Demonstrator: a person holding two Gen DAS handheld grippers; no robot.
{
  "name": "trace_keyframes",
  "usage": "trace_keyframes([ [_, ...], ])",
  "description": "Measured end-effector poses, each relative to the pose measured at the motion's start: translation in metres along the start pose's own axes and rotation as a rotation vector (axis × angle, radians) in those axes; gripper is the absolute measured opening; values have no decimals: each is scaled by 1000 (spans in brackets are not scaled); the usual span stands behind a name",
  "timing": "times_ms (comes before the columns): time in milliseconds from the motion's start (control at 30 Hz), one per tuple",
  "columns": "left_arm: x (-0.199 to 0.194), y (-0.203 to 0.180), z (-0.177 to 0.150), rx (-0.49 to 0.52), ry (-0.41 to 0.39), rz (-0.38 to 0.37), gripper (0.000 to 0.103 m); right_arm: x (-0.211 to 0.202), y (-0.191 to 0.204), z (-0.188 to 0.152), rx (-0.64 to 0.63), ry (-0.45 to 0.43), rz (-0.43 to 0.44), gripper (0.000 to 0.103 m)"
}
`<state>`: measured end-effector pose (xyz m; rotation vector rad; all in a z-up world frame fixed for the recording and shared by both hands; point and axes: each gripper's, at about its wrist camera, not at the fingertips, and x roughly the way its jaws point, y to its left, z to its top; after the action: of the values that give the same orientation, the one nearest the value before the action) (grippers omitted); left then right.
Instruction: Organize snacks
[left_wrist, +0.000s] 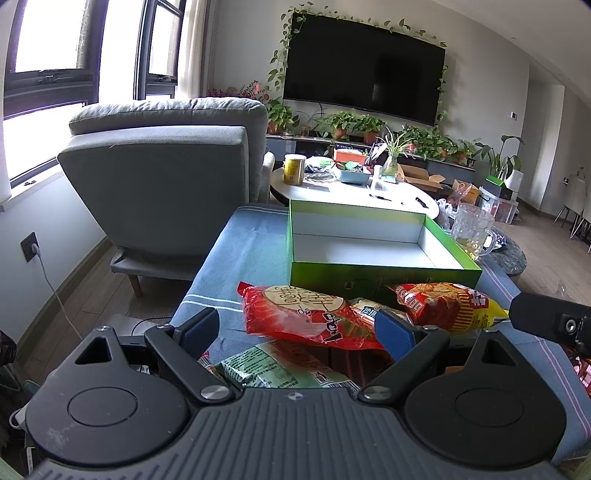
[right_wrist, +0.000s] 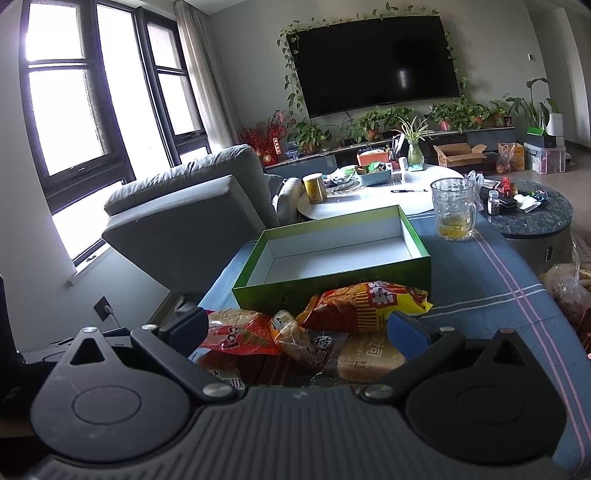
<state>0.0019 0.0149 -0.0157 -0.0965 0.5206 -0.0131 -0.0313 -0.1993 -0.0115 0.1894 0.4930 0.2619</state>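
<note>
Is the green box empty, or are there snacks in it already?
Empty. The green box shows only its bare white floor and walls in both views, and the snack bags lie on the blue cloth in front of it.

A grey armchair (left_wrist: 166, 177) is seen at the far left beside tall windows (right_wrist: 74, 110). A black television (left_wrist: 364, 62), framed by trailing vines, is mounted on the far wall above a row of potted plants (left_wrist: 347, 123). A glass mug (right_wrist: 453, 208) stands on the striped blue cloth (right_wrist: 491, 288). 1 yellow canister (left_wrist: 294, 169) rests on a white round table (left_wrist: 354, 192) behind.
</note>
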Motion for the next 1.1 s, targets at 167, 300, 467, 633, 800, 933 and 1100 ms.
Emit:
trace_keyframes([
  [167,1,0,0,1,1,2,90,3,-3,-1,15,19,-7,70],
  [300,4,3,0,-5,4,9,90,7,-4,-2,27,34,-9,70],
  [467,10,8,0,-14,12,21,90,12,-5,-4,39,53,-11,70],
  [633,16,22,1,-43,24,44,90,19,-5,-6,45,78,0,70],
  [800,23,38,3,-75,36,61,90,30,-3,-6,50,106,37,70],
  [933,38,53,11,-123,65,27,90,50,1,1,83,183,182,70],
  [1100,61,69,19,-187,120,-61,88,94,0,14,160,295,272,69],
])
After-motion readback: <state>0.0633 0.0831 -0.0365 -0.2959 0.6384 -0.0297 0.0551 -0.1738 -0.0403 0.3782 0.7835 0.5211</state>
